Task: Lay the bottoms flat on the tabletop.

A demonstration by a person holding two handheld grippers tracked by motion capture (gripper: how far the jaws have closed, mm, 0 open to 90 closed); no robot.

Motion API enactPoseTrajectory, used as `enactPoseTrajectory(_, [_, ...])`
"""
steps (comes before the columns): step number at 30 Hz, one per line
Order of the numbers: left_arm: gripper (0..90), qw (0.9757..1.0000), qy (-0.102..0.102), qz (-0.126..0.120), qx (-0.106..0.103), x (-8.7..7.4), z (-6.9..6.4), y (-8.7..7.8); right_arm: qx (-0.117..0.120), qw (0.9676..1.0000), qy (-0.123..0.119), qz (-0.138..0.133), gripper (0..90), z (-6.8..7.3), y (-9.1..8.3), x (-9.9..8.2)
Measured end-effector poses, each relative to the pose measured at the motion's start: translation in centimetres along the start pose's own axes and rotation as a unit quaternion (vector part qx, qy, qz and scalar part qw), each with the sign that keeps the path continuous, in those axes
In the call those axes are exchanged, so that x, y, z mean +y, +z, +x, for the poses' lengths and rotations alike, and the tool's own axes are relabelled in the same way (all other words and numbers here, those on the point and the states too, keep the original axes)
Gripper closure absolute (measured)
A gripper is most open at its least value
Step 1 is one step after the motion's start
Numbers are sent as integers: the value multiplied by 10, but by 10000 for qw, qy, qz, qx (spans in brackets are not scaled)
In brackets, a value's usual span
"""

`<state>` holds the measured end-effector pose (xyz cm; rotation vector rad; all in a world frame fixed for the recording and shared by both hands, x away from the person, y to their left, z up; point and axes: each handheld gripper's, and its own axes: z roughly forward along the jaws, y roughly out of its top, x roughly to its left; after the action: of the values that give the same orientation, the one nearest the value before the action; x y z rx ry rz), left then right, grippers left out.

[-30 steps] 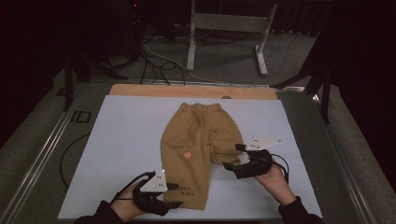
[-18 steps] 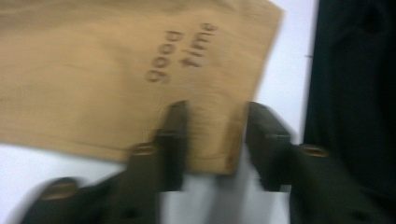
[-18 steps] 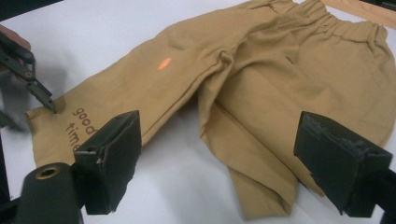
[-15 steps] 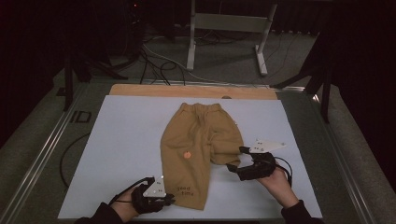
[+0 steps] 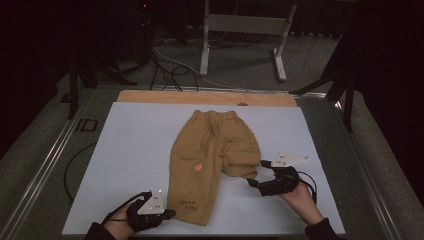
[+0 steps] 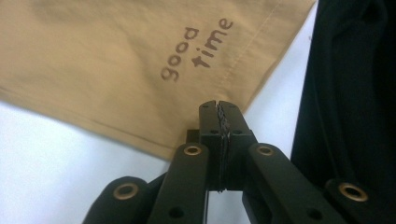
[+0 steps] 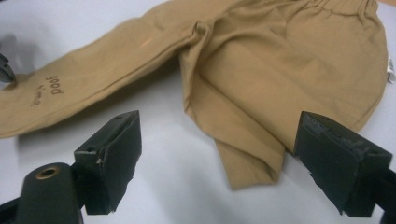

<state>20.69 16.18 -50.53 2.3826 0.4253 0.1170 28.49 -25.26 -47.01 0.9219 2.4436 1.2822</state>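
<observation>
Tan trousers (image 5: 210, 160) lay flat on the white mat (image 5: 125, 150), one leg folded short. Left gripper (image 6: 219, 109) had just pressed its jaws together at the long leg's hem corner, apparently pinching it. Right gripper (image 7: 215, 154) stood spread before the short leg (image 7: 243, 144), nothing grasped. Folding looked barely begun.

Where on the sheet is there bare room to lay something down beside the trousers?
The white sheet is bare left of the trousers, from the wooden strip down to the left gripper. A narrower patch lies beyond the right gripper. The near edge is crowded.
</observation>
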Motion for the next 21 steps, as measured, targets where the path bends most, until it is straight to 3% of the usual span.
enactPoseTrajectory(2, [858, 10000, -30, -20, -21, 0, 1, -1, -21, 10000, -50, 3, 152, -2, 0, -4])
enactPoseTrajectory(5, [696, 9996, -121, -260, 32, 1, 3, -7, 18, 10000, 65, 32, 141, -4, 0, -9])
enactPoseTrajectory(7, [500, 9994, -166, -305, 80, 2, 3, -9, 25, 9999, 145, 56, 142, -5, 0, -10])
enactPoseTrajectory(8, [500, 9983, -286, -429, 265, 2, 5, -15, 15, 9998, 170, 114, 143, -6, 1, -11])
enactPoseTrajectory(9, [373, 9977, -383, -481, 302, 2, 6, -17, -25, 9995, 255, 208, 145, -8, 2, -14])
enactPoseTrajectory(13, [146, 9952, -610, -582, 501, -3, 11, -27, 168, 9986, 425, 280, 191, -14, 6, -21])
enactPoseTrajectory(15, [112, 9929, -780, -639, 632, -7, 13, -31, 14, 9986, 325, 407, 281, -15, 11, -24])
enactPoseTrajectory(16, [89, 9918, -883, -670, 639, -10, 15, -33, -27, 9985, 384, 400, 354, -16, 13, -25])
enactPoseTrajectory(21, [76, 9858, -1198, -777, 888, -22, 21, -39, -444, 9954, 407, 752, 516, -28, 32, -27])
